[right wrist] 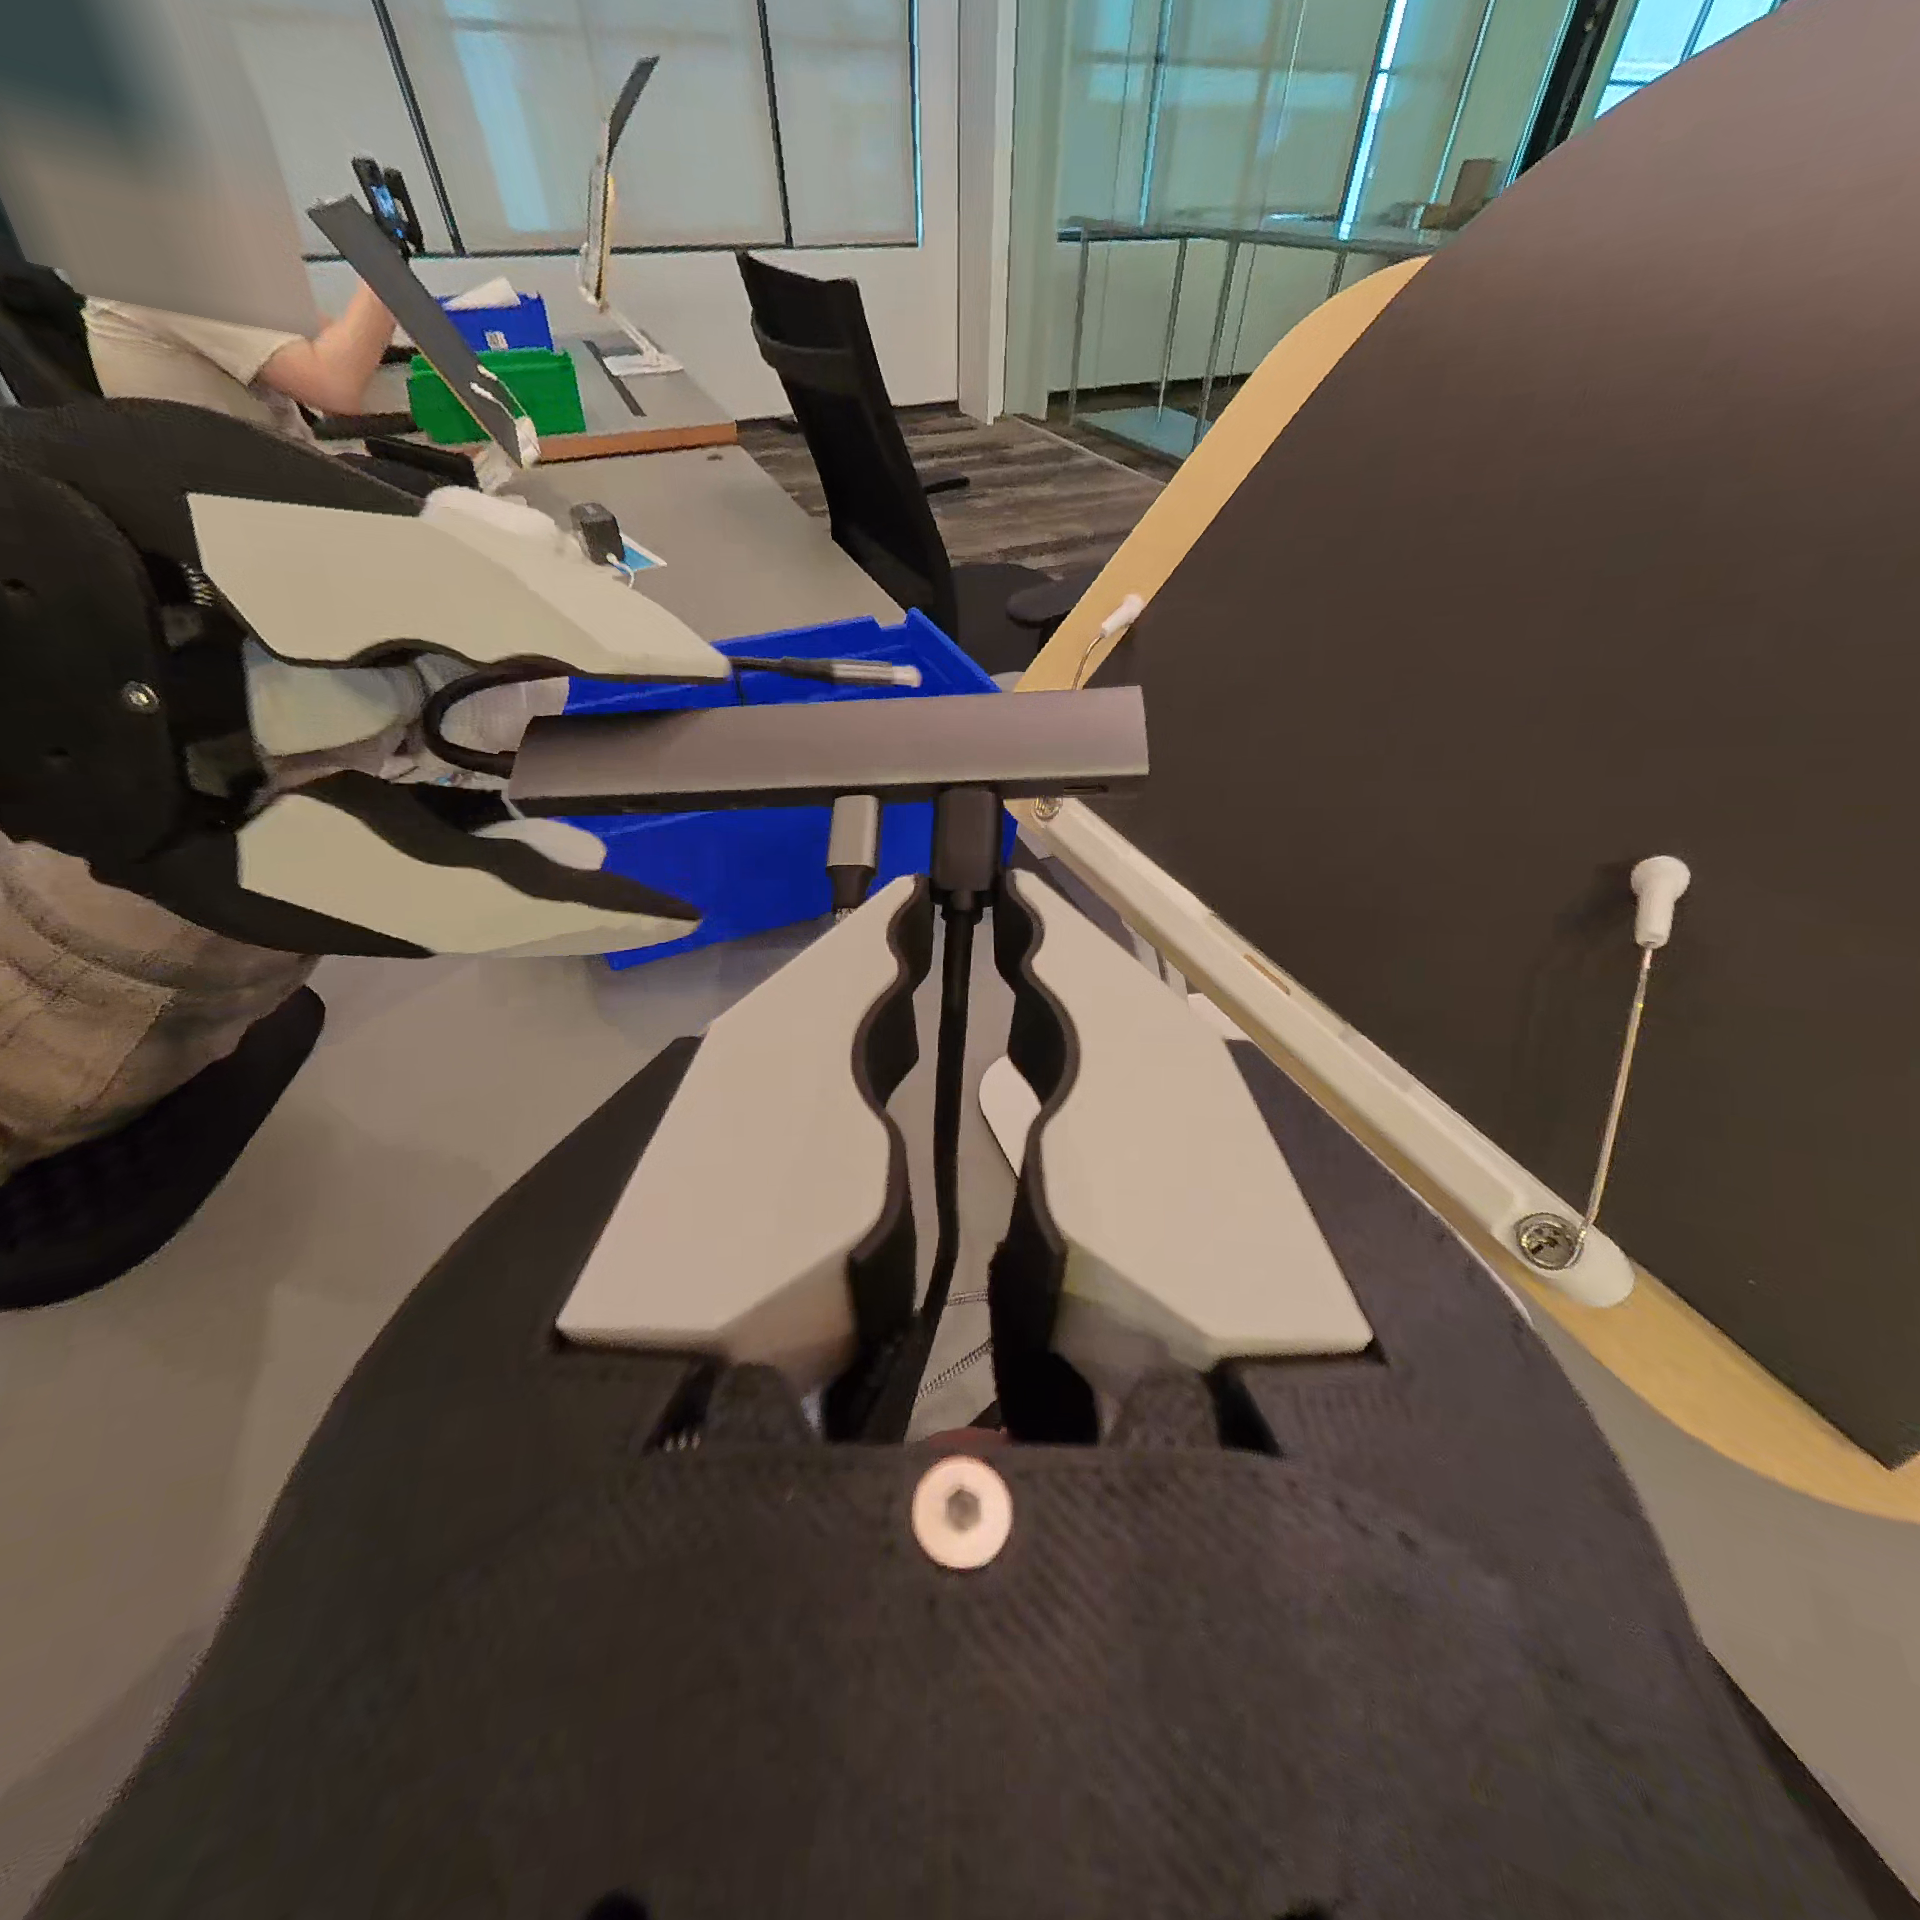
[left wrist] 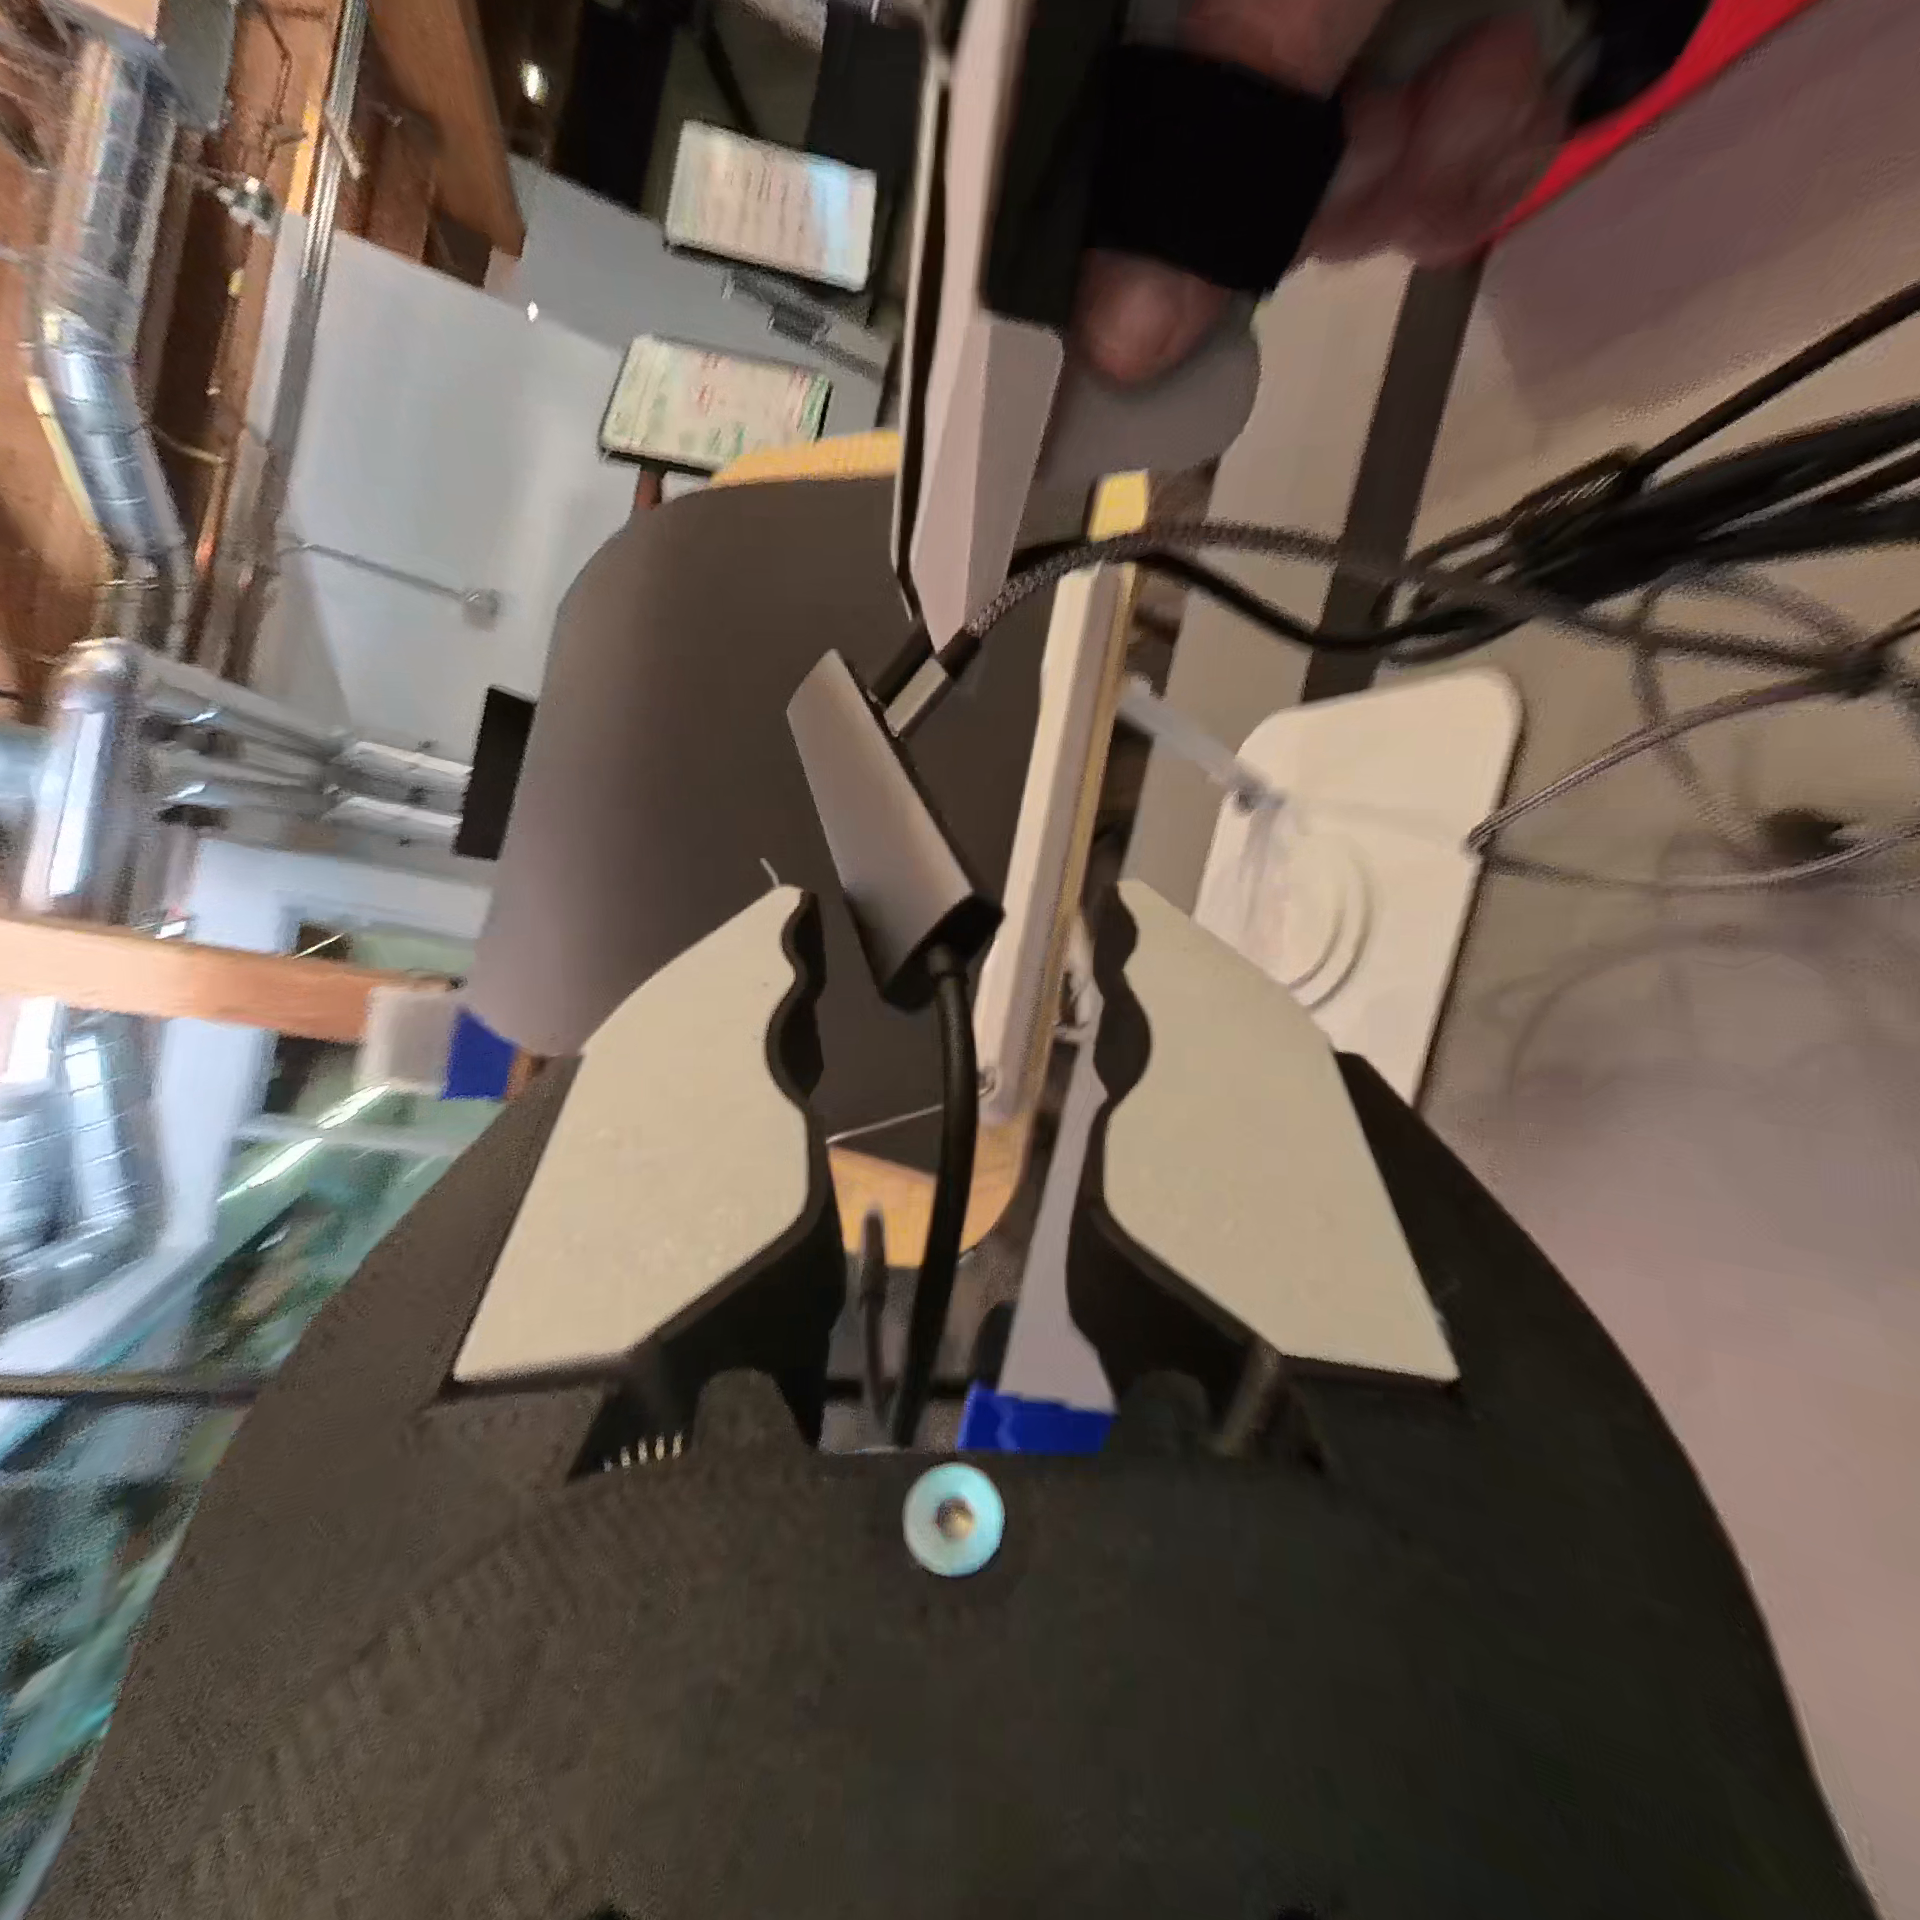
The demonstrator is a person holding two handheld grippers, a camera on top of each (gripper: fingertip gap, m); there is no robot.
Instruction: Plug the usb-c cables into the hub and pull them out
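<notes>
The grey hub (right wrist: 831, 750) hangs in the air above the desk. My right gripper (right wrist: 961, 894) is shut on a black USB-C plug (right wrist: 966, 826) that sits in the hub's long side. A grey USB-C plug (right wrist: 854, 831) sits in the port beside it. My left gripper (left wrist: 961, 935) is open, with its fingers on either side of the hub's (left wrist: 883, 821) near end without touching it. The hub's own black cable (left wrist: 951, 1143) runs down between those fingers. In the left wrist view, the right gripper (left wrist: 935, 634) comes in from above at the hub's far end.
A dark divider panel (right wrist: 1507, 675) with a tan edge stands close on the right. A blue bin (right wrist: 769, 873) sits behind the hub. A bundle of cables (left wrist: 1662, 520) and a white pad (left wrist: 1371, 831) lie on the desk (right wrist: 416, 1091). A black chair (right wrist: 852, 436) and a seated person are farther back. About 6 cm separates my left fingertips from my right.
</notes>
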